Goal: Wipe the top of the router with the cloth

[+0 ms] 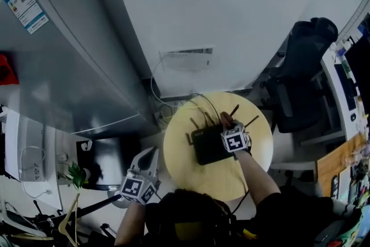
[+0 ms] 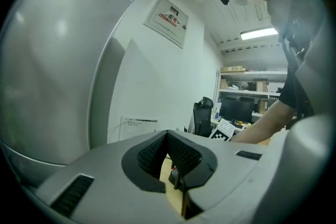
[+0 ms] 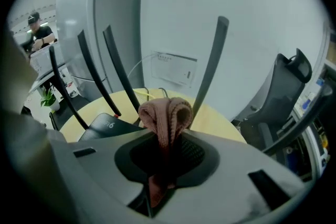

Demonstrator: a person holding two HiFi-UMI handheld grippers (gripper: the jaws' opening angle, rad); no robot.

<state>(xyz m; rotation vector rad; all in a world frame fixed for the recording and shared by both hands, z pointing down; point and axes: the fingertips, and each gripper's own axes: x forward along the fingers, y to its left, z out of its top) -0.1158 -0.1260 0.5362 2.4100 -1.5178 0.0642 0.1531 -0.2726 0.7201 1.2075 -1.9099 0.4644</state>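
Round yellow counter (image 1: 179,168), black router (image 1: 205,150) sitting mid-top. Right claw (image 3: 166,160) hovers at the router's far edge among its antennas, clenched on the pink cloth (image 3: 167,113); the router's top lies just below-left. Left claw (image 2: 169,165), closed on nothing, well apart from the router.

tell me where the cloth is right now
The pink cloth is pinched in the right gripper, right of centre in the head view, over the black router on the round yellow table.
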